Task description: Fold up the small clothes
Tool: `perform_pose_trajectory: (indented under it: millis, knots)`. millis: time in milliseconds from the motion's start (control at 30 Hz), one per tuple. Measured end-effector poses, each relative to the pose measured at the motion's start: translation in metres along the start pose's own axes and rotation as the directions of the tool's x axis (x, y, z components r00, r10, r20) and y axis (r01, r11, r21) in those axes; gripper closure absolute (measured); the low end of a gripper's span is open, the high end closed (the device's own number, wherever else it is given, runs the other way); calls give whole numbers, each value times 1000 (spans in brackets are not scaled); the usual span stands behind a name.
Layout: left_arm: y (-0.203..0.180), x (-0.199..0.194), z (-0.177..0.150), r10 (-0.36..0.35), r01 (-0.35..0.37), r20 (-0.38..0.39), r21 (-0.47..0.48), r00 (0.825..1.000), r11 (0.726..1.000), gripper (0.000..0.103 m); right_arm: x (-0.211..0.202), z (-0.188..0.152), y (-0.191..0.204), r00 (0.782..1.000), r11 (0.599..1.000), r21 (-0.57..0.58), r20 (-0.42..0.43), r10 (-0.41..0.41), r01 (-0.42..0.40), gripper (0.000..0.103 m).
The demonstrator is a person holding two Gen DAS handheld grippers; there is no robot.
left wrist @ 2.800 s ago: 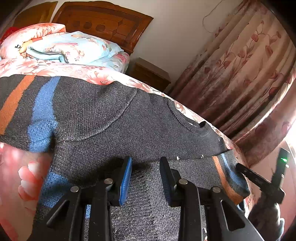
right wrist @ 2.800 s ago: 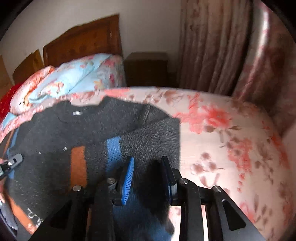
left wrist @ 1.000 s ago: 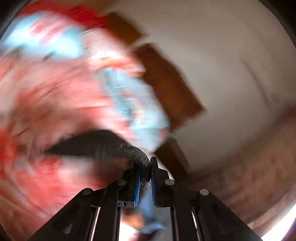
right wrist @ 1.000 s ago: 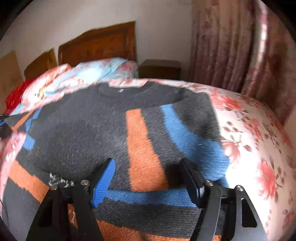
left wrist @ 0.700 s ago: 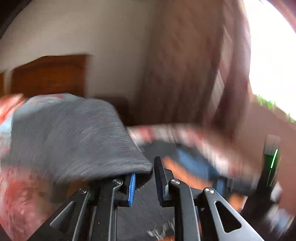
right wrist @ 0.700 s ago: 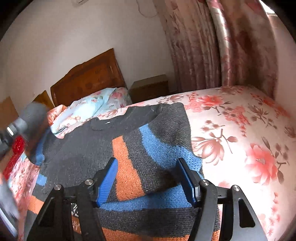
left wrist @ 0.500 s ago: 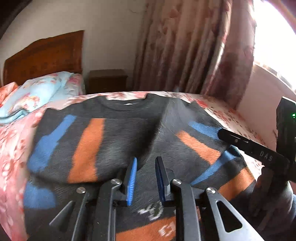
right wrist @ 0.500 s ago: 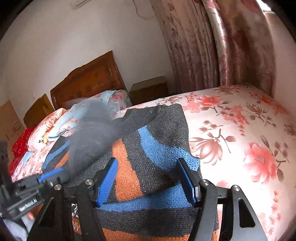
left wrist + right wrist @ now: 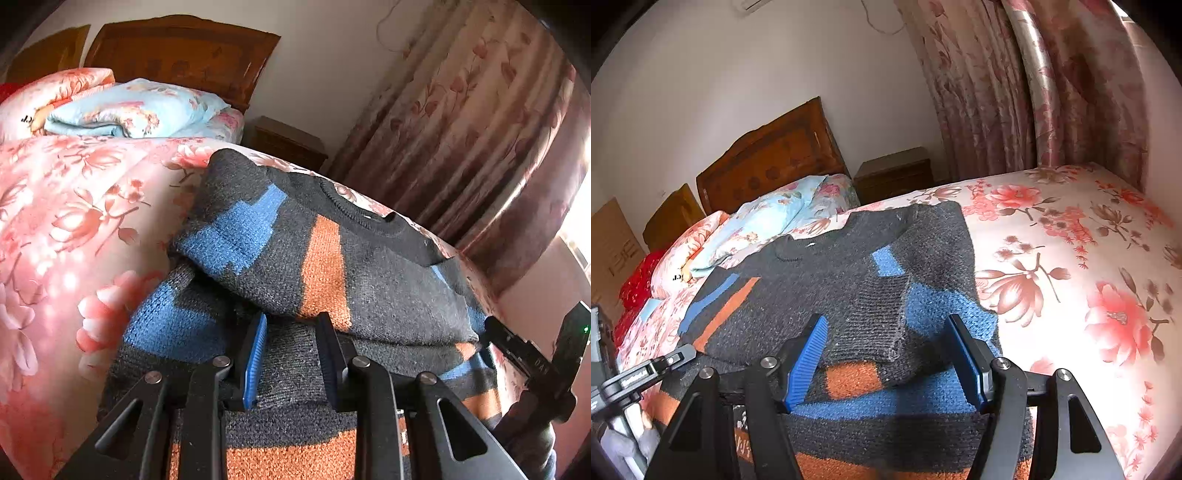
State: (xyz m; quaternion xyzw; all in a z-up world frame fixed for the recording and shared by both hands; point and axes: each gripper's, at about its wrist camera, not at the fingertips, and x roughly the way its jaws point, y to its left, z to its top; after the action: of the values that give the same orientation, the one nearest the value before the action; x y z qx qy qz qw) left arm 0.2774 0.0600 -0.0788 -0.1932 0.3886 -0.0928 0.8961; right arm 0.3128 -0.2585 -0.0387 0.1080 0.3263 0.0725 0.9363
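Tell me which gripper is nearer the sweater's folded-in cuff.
Right. The right gripper stands open with the cuff between its fingers; the left gripper sits over the sweater's other side, jaws just opened.

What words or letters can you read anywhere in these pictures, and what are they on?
"DA", with more letters cut off: on the black arm of the right gripper, seen from the left wrist.
Small black letters, too blurred to read: on the pink floral pillow.
White print, too small to read: on the left gripper, seen from the right wrist.
Large dark marks, unreadable: on the brown cardboard box.
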Motion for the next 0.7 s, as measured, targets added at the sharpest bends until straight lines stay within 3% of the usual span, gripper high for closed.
perform_pose_trajectory:
  millis: [200, 367, 467, 600, 700]
  knots:
    - [1, 0, 0, -23, 23, -1, -10, 1000, 1000, 75, 12, -2, 16, 998, 996, -84, -63, 21, -26, 0]
    - [2, -1, -1, -31, 31, -1, -15, 1000, 999, 75, 13, -4, 26, 996, 992, -128, -88, 1, -12, 0]
    - [4, -4, -2, -43, 43, 1, -30, 999, 999, 74, 22, -6, 34, 989, 990, -144, -148, -25, 3, 0]
    - [23, -25, -1, -44, 56, 102, -118, 994, 991, 74, 22, -12, 42, 987, 980, -193, -143, -68, 40, 0]
    - [50, -43, 0, 15, 33, 197, -239, 980, 970, 74, 15, -14, 38, 989, 985, -171, -139, -43, 19, 0]
